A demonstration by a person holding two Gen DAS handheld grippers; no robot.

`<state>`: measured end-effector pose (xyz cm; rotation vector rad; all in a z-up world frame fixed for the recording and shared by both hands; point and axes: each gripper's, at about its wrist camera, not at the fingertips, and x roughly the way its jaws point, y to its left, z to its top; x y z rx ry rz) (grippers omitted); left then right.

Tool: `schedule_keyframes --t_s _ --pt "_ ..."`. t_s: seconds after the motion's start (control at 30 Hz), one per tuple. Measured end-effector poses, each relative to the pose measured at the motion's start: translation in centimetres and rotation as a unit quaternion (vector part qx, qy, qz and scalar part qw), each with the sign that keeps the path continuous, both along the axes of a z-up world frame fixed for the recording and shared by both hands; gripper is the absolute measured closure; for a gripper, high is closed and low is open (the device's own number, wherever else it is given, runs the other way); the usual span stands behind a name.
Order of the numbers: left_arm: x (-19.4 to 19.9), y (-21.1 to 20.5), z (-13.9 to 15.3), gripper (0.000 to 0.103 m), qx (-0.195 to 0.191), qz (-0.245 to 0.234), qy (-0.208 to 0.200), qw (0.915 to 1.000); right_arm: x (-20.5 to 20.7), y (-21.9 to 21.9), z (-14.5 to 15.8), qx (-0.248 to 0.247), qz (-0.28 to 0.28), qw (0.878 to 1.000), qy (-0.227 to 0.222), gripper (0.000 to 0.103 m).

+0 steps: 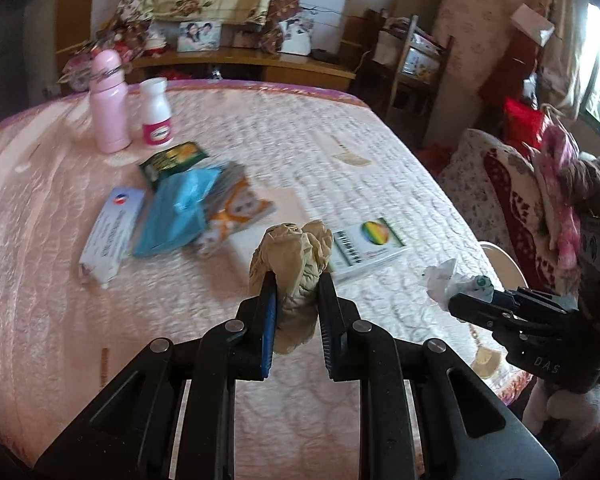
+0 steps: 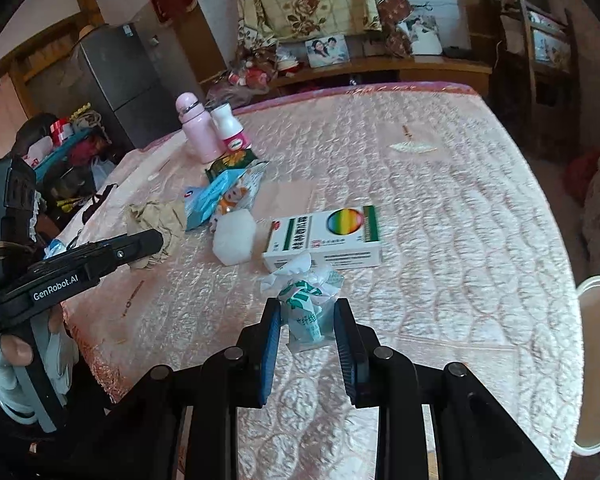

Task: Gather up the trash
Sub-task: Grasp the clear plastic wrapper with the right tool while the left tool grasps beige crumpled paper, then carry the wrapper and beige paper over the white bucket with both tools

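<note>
Two pieces of trash are already held, one in each gripper, both clear of the bed (image 1: 380,128). The left gripper (image 1: 296,284) has its jaws pinching a crumpled tan wad (image 1: 290,256), which stands upright between them and bulges out above the tips. The right gripper (image 2: 308,312) has its jaws clamped on a crumpled white and green wrapper (image 2: 304,300), whose long side runs roughly along the fingers.

The coming move is judged to turn on where a bin lies from the loaded jaws. A pale rounded rim (image 2: 596,292) is seen past the bed's right edge, nearer the right gripper than the left; whether it is a bin cannot be told, as it is cut off by the frame.

The boxes, the blue pouch (image 1: 172,216) and the two bottles further up the bed lie well apart from both grippers. The surface under each held piece is hidden, and the labels are too blurred to be read.
</note>
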<state>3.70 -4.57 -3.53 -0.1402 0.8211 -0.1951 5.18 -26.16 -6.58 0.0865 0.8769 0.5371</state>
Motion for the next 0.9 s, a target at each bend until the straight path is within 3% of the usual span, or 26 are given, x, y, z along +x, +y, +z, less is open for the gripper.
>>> schedule_keyframes --t_s 0.9 --pt "2.4 -15.0 1.2 0.086 0.026 -0.116 -0.025 0.9926 -1.6 -12.5 1.7 -0.017 -0.129 0.991 -0.024 0.077"
